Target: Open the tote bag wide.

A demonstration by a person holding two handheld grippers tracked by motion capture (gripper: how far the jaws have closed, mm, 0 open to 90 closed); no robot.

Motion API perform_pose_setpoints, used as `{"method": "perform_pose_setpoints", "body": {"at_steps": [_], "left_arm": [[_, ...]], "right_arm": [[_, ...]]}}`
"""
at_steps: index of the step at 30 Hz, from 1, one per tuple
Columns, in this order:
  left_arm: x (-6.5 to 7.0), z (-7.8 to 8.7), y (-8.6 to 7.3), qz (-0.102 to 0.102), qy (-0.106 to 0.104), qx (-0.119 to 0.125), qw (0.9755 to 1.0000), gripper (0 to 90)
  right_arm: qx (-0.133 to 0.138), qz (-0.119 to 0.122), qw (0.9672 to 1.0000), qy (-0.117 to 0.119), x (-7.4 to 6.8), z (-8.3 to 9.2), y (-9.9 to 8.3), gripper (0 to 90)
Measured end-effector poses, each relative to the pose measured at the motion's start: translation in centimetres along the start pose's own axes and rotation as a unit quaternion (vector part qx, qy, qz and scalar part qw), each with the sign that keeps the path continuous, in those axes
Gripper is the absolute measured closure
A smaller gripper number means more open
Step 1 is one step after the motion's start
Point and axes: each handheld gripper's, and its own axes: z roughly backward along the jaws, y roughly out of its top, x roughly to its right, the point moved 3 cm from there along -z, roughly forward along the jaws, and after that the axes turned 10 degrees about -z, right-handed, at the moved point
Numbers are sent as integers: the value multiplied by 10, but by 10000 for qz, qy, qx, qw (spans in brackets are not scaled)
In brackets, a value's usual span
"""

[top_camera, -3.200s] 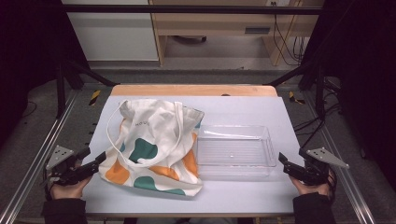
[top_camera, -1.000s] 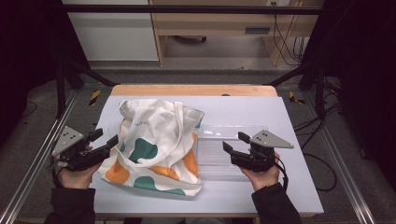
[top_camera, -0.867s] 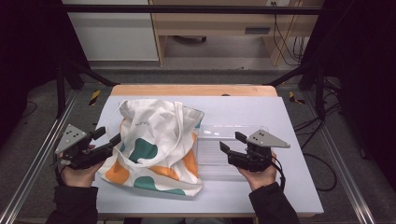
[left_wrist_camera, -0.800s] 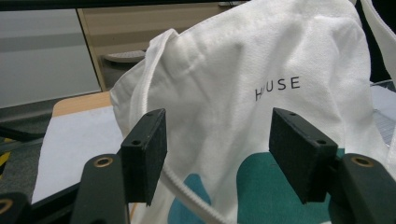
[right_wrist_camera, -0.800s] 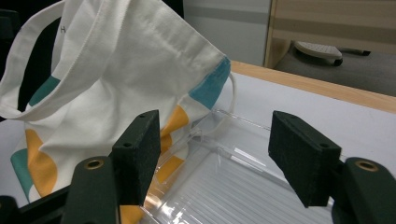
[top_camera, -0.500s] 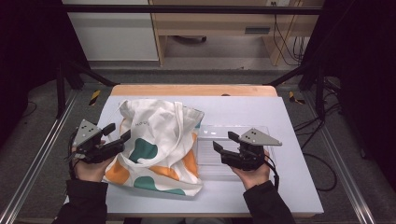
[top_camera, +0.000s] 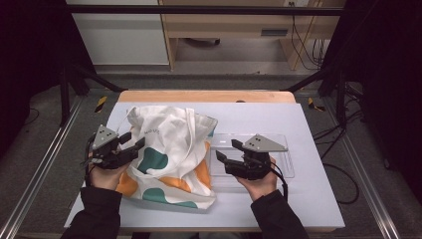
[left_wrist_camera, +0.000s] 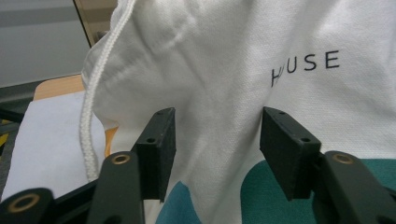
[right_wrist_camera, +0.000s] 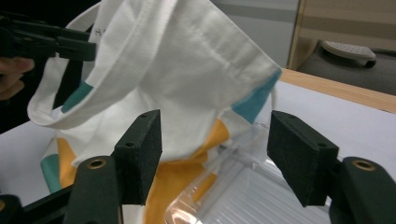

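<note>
A white cloth tote bag with green and orange patches lies bulging on the table's left half. Its fabric, printed "HOUSE", rises right in front of my left gripper, whose jaws stand open close to the bag's left side. A clear plastic tray lies just right of the bag. Over the tray's left part hovers my right gripper, open and pointing at the bag's right edge. In the right gripper view the tray sits below the jaws.
The white table top has free room at the front right and along the back. A wooden strip runs along the far edge. Metal frame rails flank the table on both sides.
Both grippers have moved inward from the table's side edges towards the bag. The left one now sits at the bag's left side, the right one over the tray.
</note>
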Motion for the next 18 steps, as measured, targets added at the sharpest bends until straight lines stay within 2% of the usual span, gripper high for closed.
{"method": "perform_pose_setpoints", "body": {"at_steps": [3,4,5,6,8,10,15,18], "left_arm": [[1,-1,-2,-8,-91,-57,9999,567],[2,-1,-2,8,-164,-88,9998,642],[2,-1,-2,8,-164,-88,9998,680],[3,-2,-2,20,-193,-112,9997,709],[4,-2,-2,7,-198,-132,9997,739],[5,-2,-4,15,-243,-168,9996,817],[6,-1,-5,38,-258,-169,9995,859],[6,1,-6,21,-263,-184,9995,870]], "right_arm": [[-37,38,9999,100,-8,-7,3,355],[-54,49,9998,181,-14,-12,4,354],[-54,49,9998,181,-14,-12,4,354],[-56,63,9996,263,-20,-17,7,353],[-55,79,9995,305,-24,-19,8,352],[-19,82,9991,417,-33,-26,12,349],[-46,64,9986,532,-44,-39,15,339],[-144,44,9982,584,-51,-52,15,332]]}}
